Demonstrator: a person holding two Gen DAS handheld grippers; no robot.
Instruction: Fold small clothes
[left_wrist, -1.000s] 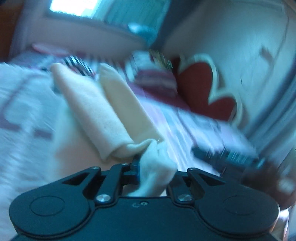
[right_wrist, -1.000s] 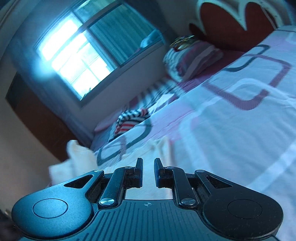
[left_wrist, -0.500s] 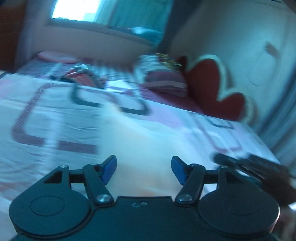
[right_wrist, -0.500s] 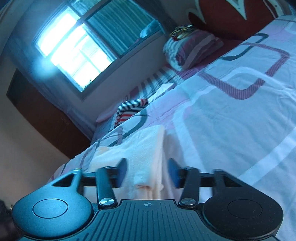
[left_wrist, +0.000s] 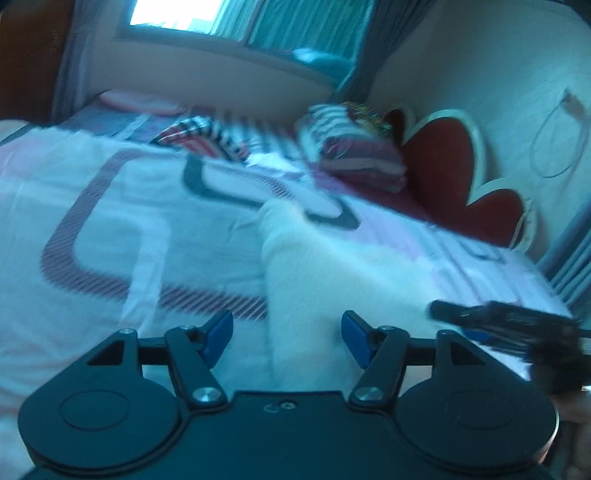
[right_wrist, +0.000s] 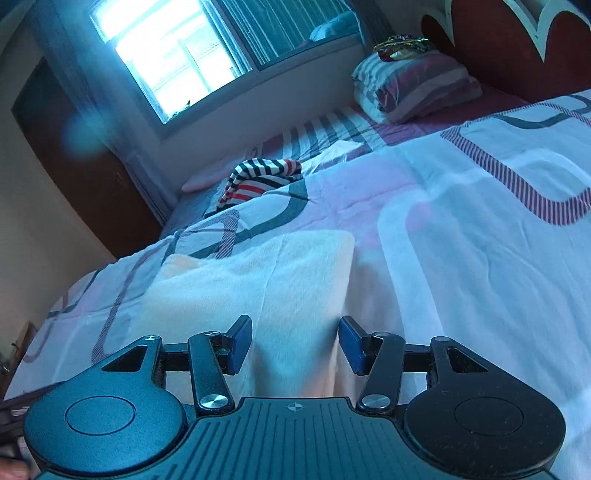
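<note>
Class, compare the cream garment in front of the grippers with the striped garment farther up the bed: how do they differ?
The cream garment is plain and pale; the striped garment has black, white and red bands. The cream garment lies flat and folded, the striped garment is bunched in a heap. Both rest on the bedspread.

Fuzzy fleece cloth on smooth cotton bedsheet (grippers: matt plastic).
</note>
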